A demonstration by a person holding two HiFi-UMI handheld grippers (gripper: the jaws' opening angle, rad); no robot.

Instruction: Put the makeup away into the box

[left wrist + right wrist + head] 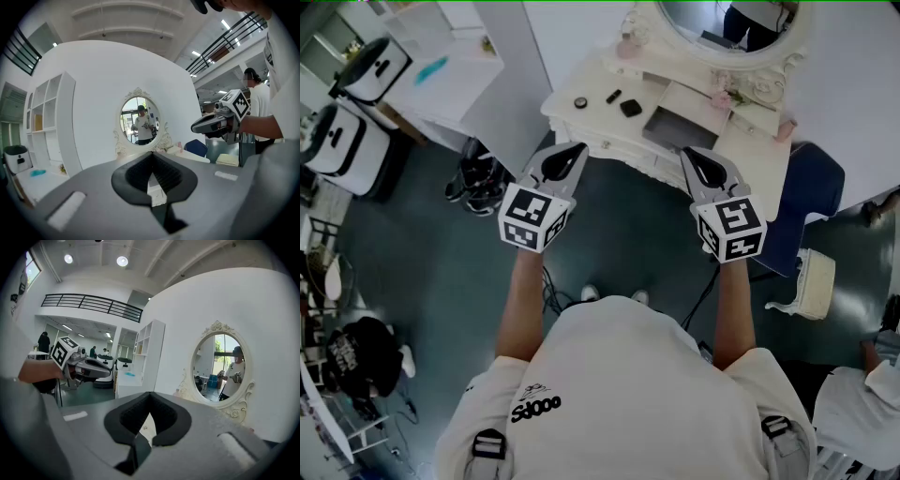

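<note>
I stand before a white dressing table [581,127] with an oval mirror [727,28]. On its top lie a small round makeup item [580,102], a small black stick [613,96] and a black square compact [630,108]. A shallow grey open box [673,127] sits to their right. My left gripper [577,149] hovers short of the table's front edge, shut and empty. My right gripper [688,155] hangs level beside it, also shut and empty. In the left gripper view the jaws [151,159] meet at the tip; in the right gripper view [150,397] they do the same.
A blue chair [814,183] and a white stool [811,281] stand right of the table. Dark shoes [476,178] lie on the floor at its left. White shelving [51,122] and white wheeled machines [347,141] are further left. Pink items [784,129] sit near the mirror base.
</note>
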